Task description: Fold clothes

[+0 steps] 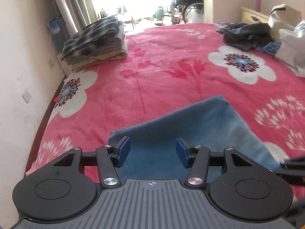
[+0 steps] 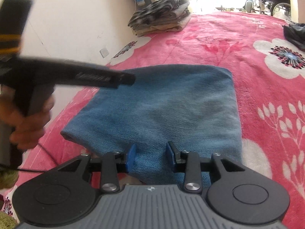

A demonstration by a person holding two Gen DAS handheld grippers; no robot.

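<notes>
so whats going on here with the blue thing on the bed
A person is folding clothes with a handheld gripper in each hand. A folded blue garment lies flat on the pink flowered blanket. The left gripper and right gripper both hover open over its near edge, gripping nothing. A folded stack sits by the wall; unfolded clothes wait opposite.

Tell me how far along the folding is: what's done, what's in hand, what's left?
Done: a stack of folded clothes sits by the wall on the pink blanket. In hand: the blue garment lies folded flat; the left hand-held gripper and right hand-held gripper are both open over its near edge, gripping nothing. Left: a heap of unfolded clothes waits at the far right.
</notes>
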